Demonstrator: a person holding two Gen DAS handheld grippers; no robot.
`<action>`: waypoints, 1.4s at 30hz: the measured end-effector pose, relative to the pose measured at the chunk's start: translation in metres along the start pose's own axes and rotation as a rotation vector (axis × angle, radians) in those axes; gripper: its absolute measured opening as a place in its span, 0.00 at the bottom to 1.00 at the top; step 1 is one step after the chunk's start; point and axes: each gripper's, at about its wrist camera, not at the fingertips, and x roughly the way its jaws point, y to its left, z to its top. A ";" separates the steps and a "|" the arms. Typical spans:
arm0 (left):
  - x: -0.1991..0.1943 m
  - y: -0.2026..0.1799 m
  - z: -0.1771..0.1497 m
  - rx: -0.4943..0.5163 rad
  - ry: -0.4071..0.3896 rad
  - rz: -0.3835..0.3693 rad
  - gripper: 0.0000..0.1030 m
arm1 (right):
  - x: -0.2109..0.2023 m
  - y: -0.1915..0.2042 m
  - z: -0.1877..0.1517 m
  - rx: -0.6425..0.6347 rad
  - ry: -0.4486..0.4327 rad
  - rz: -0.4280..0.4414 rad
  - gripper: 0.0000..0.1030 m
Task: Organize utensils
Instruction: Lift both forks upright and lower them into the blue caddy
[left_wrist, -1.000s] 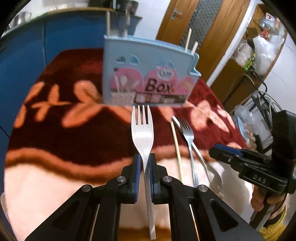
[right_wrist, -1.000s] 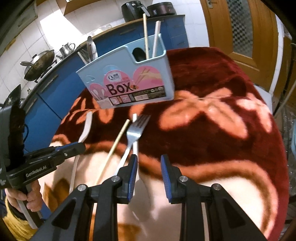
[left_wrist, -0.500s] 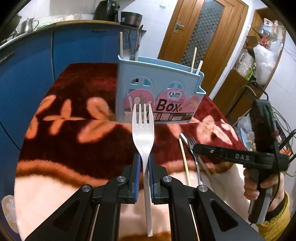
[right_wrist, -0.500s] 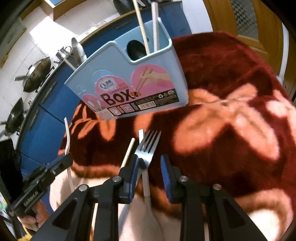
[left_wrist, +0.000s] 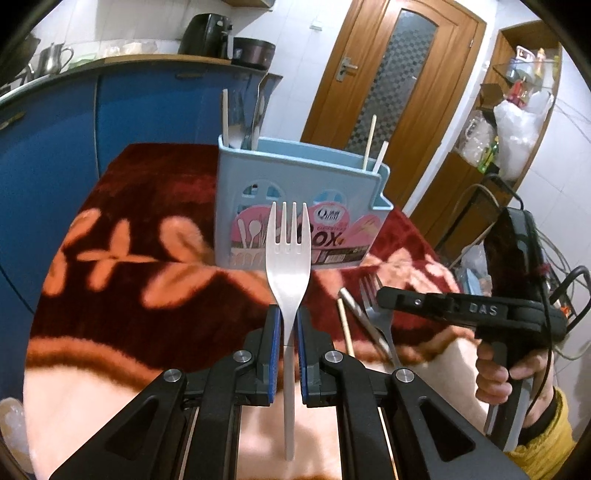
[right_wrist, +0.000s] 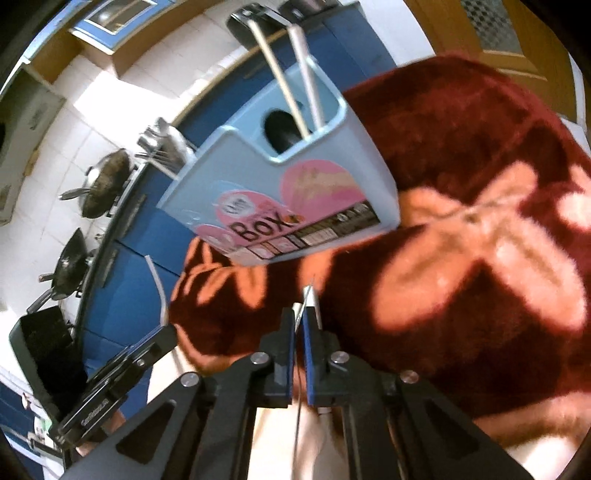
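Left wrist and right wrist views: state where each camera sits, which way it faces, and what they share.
Left wrist: rides the left claw, facing the light blue plastic utensil box; claw grips a white plastic fork; right claw and hand visible.
Right wrist: rides the right claw, tilted toward the box; claw is shut on a thin metal utensil, seen edge-on; left claw visible.
Shared: box, red floral cloth.

Sharp and evenly lit on the left wrist, blurred on the right.
Soft indoor light, brightest on white tiles up and left of the gripper; motion smear across the utensil box (right_wrist: 280, 192) and blanket (right_wrist: 480, 229); fisheye bending and dark vignette at every edge.
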 end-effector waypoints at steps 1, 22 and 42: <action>-0.001 -0.001 0.001 -0.002 -0.008 -0.003 0.08 | -0.004 0.003 0.000 -0.011 -0.014 0.013 0.04; -0.055 -0.028 0.098 0.087 -0.326 0.035 0.07 | -0.090 0.058 0.013 -0.189 -0.434 0.026 0.03; 0.003 0.000 0.122 0.054 -0.365 0.132 0.07 | -0.108 0.057 0.045 -0.223 -0.565 -0.047 0.03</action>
